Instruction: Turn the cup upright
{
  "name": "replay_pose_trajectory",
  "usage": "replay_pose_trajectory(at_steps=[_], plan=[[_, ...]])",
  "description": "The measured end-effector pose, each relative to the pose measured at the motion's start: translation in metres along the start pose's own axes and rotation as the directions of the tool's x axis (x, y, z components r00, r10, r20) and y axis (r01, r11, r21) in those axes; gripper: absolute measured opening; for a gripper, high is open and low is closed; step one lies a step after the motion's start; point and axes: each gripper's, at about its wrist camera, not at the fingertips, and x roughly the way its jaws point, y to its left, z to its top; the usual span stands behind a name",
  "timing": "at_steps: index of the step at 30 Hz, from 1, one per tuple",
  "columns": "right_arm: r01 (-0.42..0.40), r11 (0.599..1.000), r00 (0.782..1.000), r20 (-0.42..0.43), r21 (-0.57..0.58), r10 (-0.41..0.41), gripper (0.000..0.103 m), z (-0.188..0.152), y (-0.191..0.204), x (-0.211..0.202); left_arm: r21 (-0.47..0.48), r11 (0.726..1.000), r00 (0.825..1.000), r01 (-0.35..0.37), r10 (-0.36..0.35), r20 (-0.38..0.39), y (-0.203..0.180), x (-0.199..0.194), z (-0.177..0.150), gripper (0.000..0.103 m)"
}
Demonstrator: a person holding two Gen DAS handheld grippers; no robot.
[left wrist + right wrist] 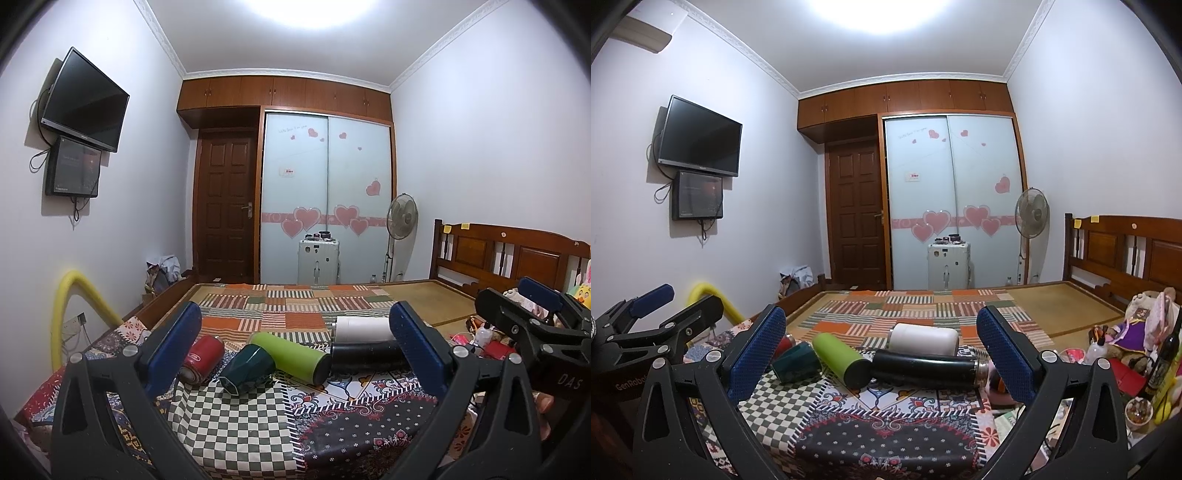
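Several cups lie on their sides on the patchwork bed cover: a red cup [201,360], a dark green cup [247,369], a lime green tumbler [291,354], a black flask [365,356] and a white cup [364,328]. My left gripper [295,350] is open and empty, held above the cover just short of them. My right gripper [882,354] is open and empty too. It faces the dark green cup [798,362], the lime tumbler [842,363], the black flask [927,367] and the white cup [923,339]. Each gripper shows at the edge of the other's view.
A wooden headboard [509,254] stands at the right with toys and bottles [1137,332] piled beside it. A suitcase [318,262], a fan [402,218], a wardrobe and a door are at the far end. A yellow tube [74,302] is at the left.
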Motion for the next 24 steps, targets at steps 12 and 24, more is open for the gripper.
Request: replay_pose_trajectory(at_steps=[12,24], plan=[[-0.005,1.000,1.000,0.005,0.005,0.005,0.103,-0.0007,-0.0021,-0.0005,0.004,1.000,1.000,-0.003,0.003,0.009,-0.0035,-0.0033,0.0003,0.103],[-0.014,1.000,1.000,0.012,0.008,0.014,0.103,-0.0025,-0.0019,-0.0028,0.007,1.000,1.000,-0.008,0.007,0.017,-0.0015,-0.0049,0.0027,0.103]])
